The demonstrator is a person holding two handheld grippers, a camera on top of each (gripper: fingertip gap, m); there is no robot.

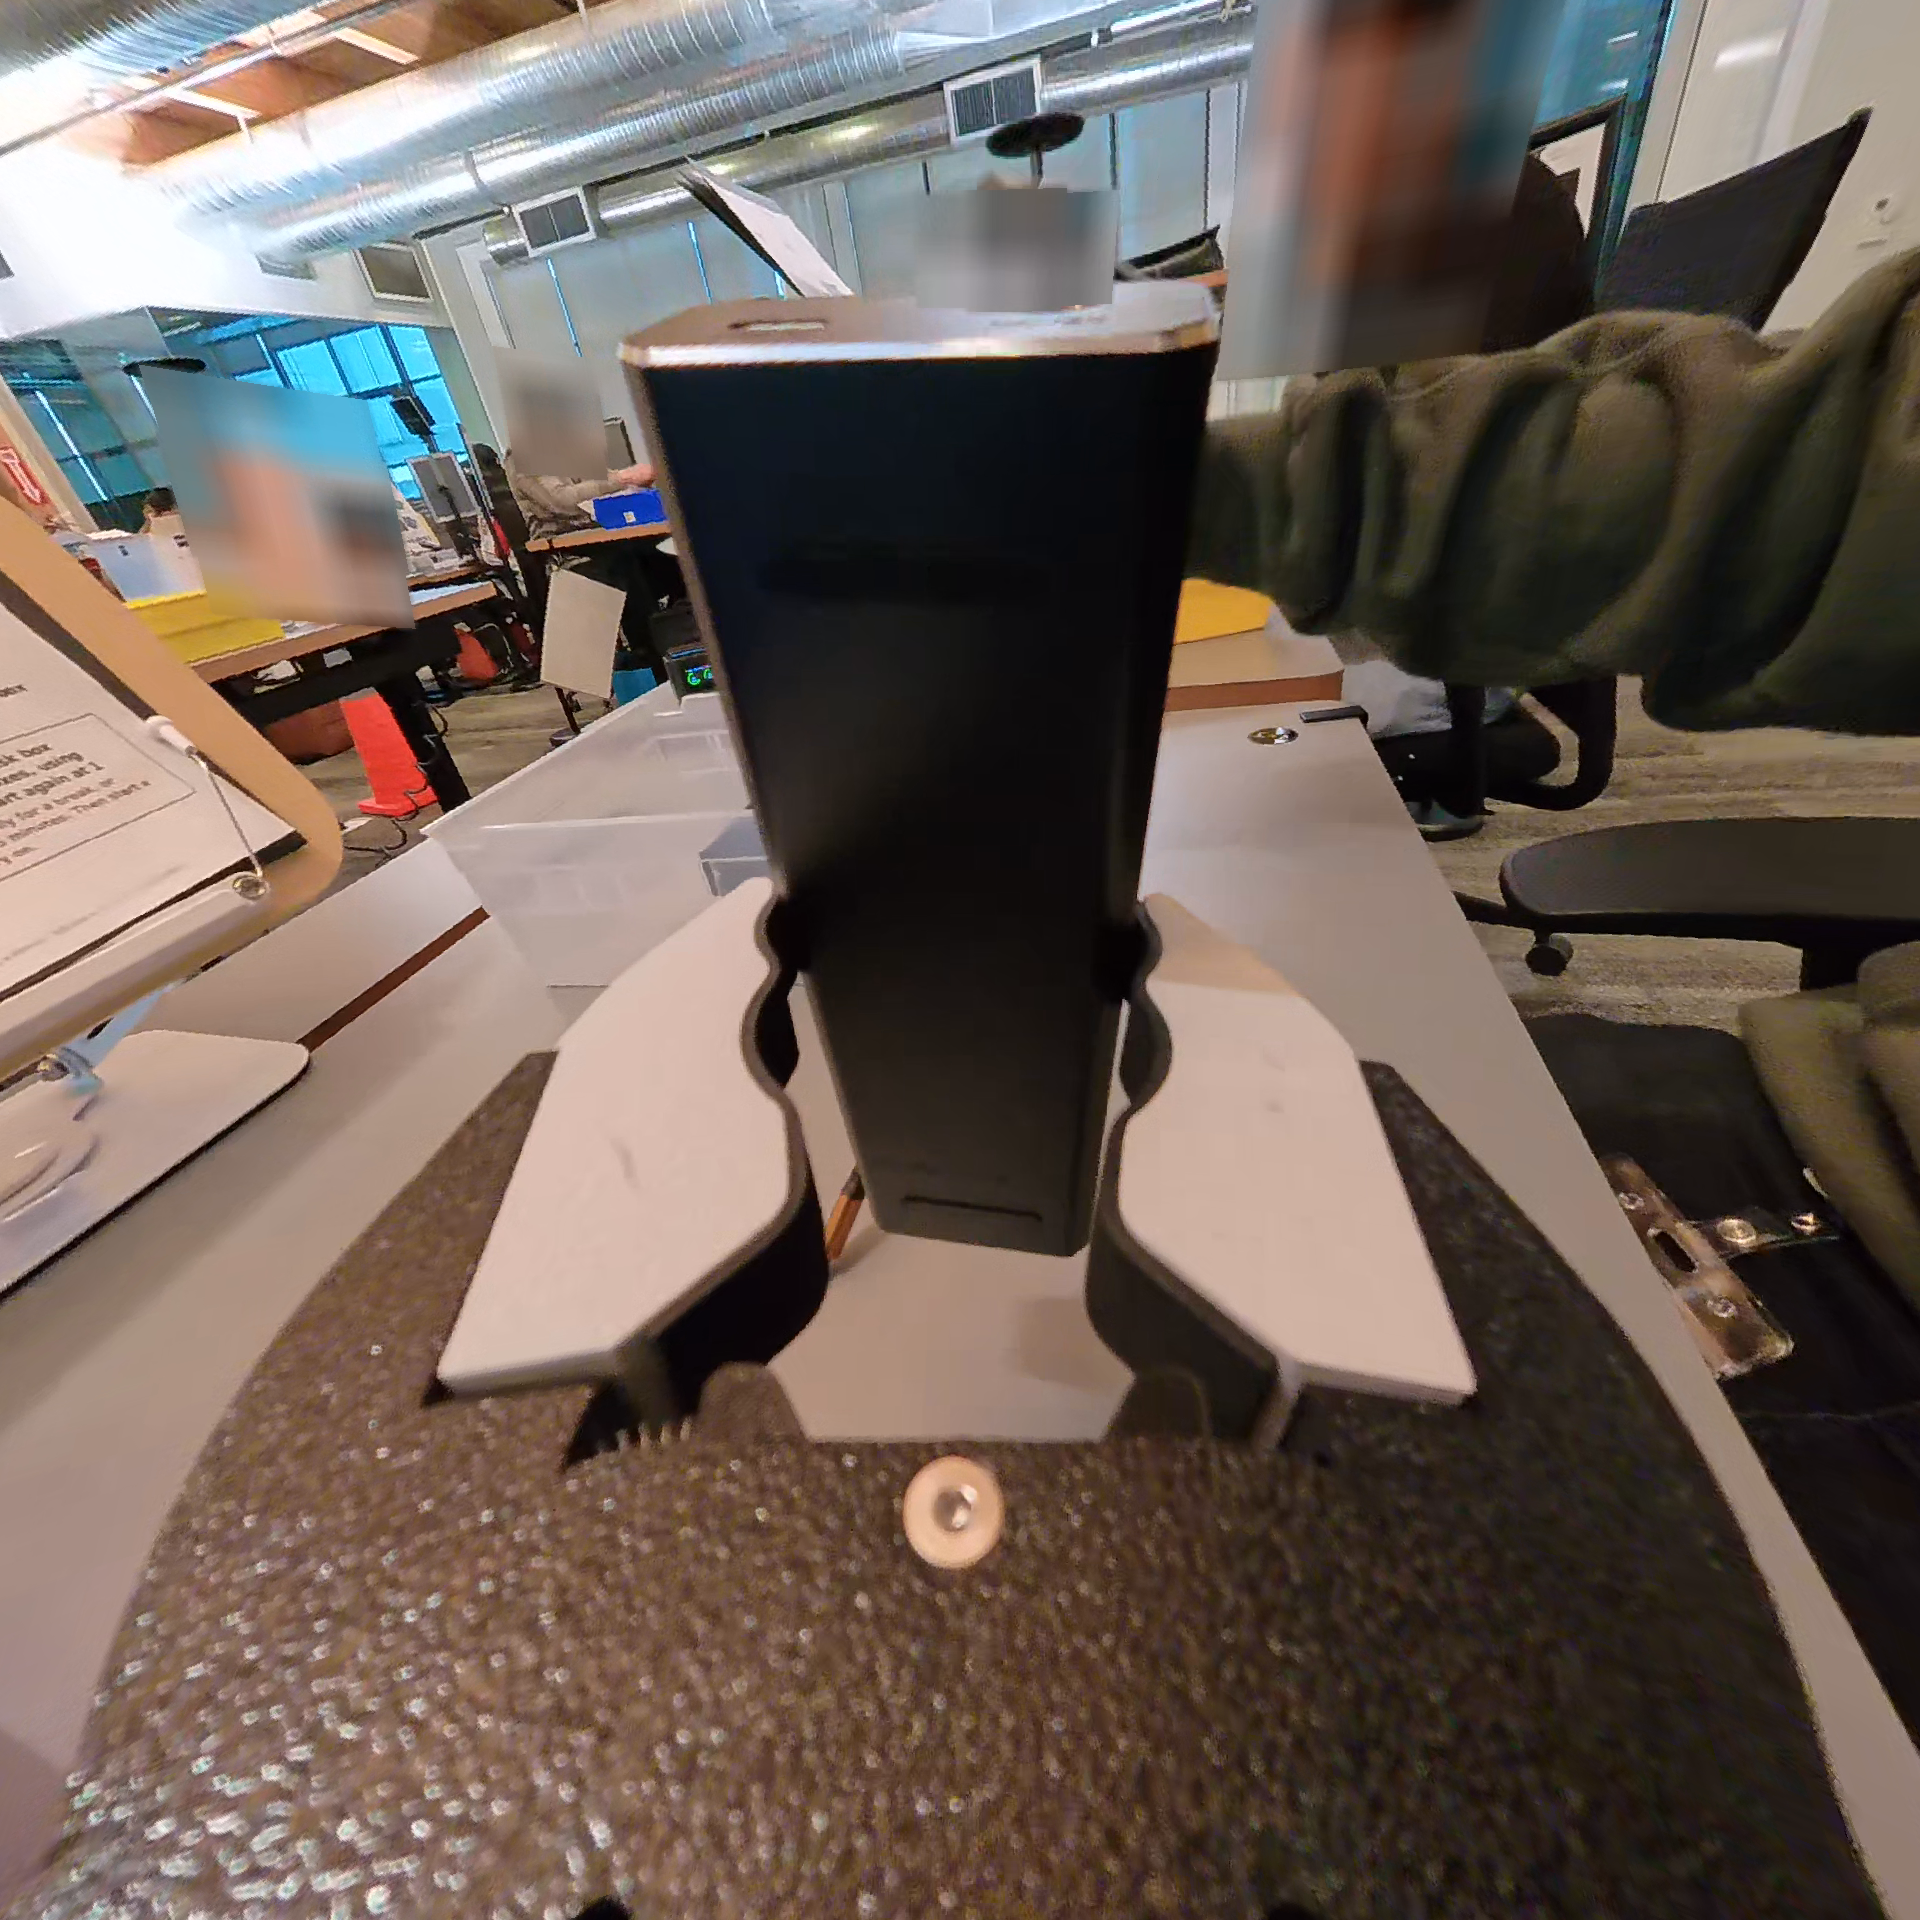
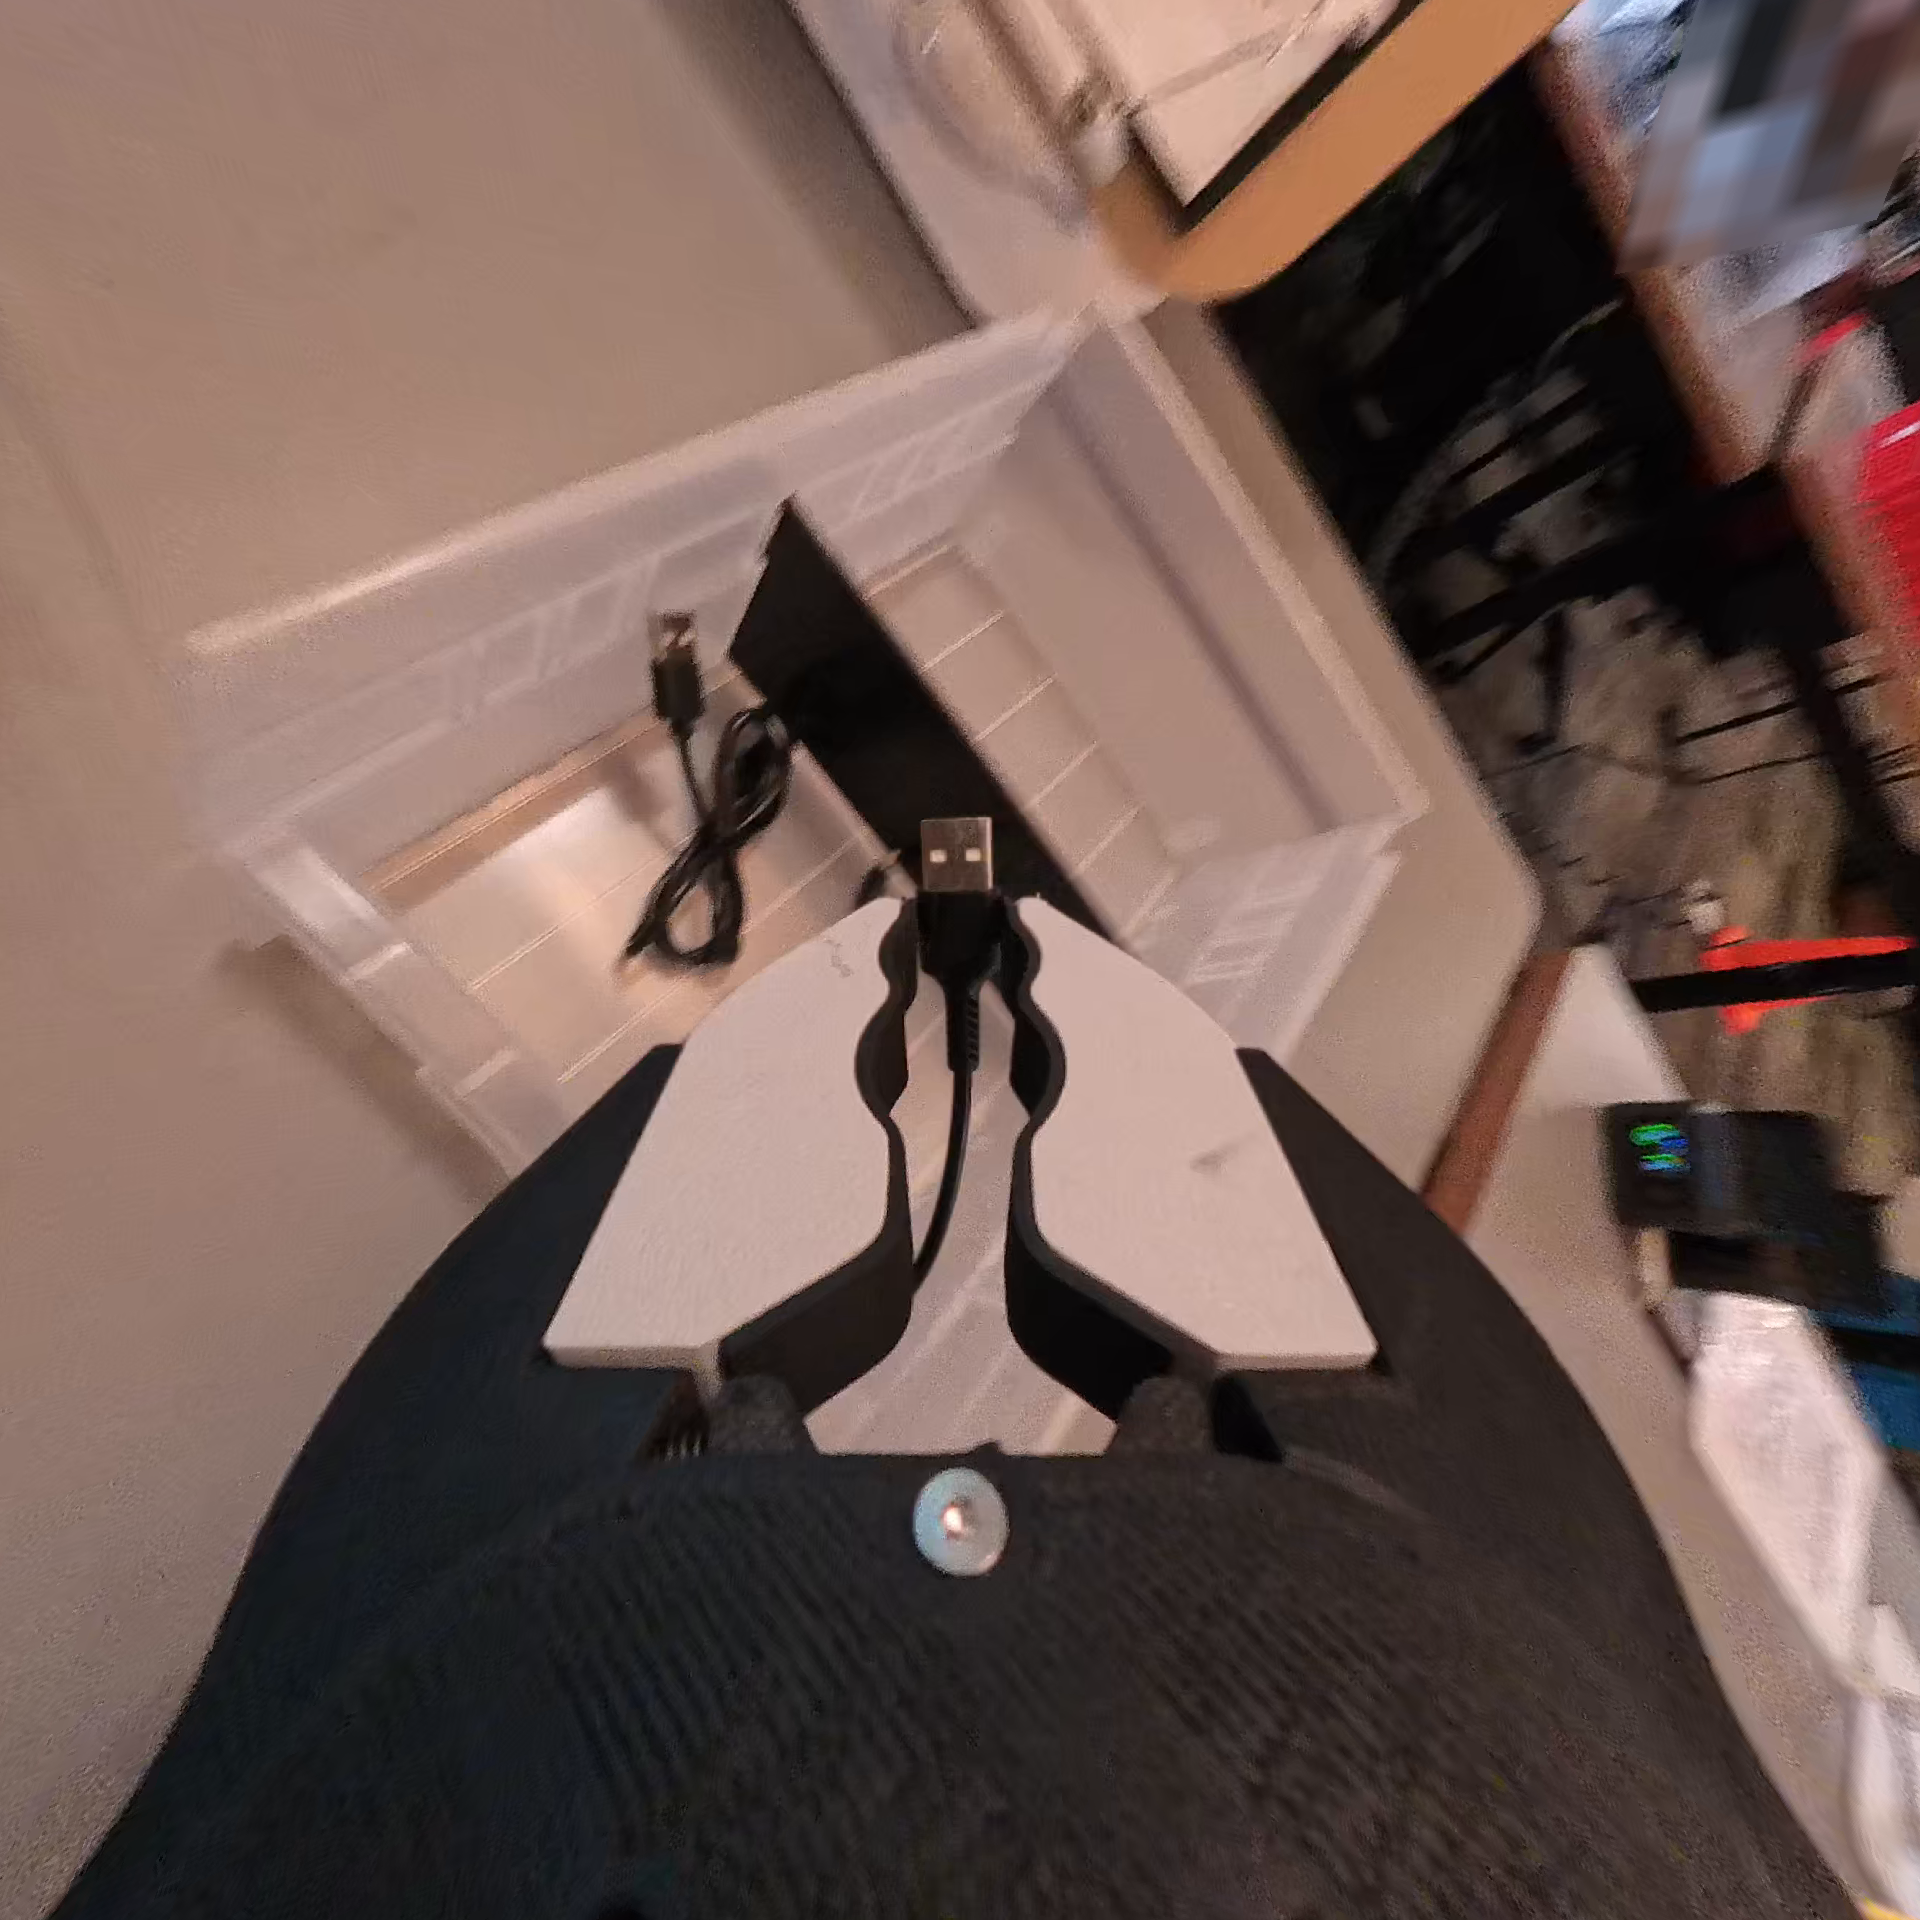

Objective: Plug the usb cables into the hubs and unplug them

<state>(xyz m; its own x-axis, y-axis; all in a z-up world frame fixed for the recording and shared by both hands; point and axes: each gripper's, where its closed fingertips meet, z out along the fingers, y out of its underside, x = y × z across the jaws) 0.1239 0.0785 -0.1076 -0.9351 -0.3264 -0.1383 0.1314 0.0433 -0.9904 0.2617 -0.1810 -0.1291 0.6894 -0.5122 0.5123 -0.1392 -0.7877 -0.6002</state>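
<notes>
In the left wrist view my left gripper is shut on a tall black hub with a silver end, held upright above the grey table; a slot shows on its top end. In the right wrist view my right gripper is shut on the black USB cable, its silver plug sticking out past the fingertips. Beyond it a clear plastic bin holds a second coiled black cable and a dark block, which I cannot tell the nature of. The right view is blurred.
A green-sleeved arm reaches across at the right. A clear bin stands on the table behind the hub. An instruction sheet on a stand is at the left. A small black device with green lights sits at the table edge. Office chairs stand right. Left tips to right tips: about 30 cm.
</notes>
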